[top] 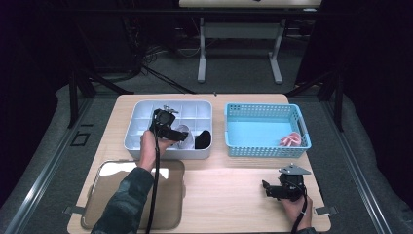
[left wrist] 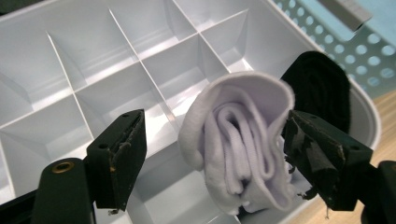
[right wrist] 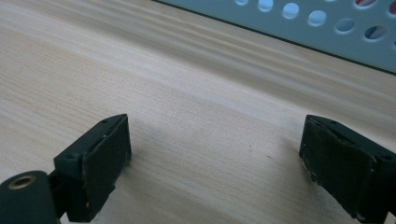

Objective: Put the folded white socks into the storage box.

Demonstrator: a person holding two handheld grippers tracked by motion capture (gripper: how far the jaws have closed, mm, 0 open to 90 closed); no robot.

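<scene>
The rolled white sock [left wrist: 238, 149] stands in the white divided organizer's [left wrist: 93, 70] near compartment beside a black sock [left wrist: 322, 88], between our left hand-held gripper's [left wrist: 212, 158] parted jaws; it may unroll. Our right hand-held gripper [right wrist: 215, 163] rests open.

bare table [top: 229, 190] by right claw [top: 264, 187]
</scene>
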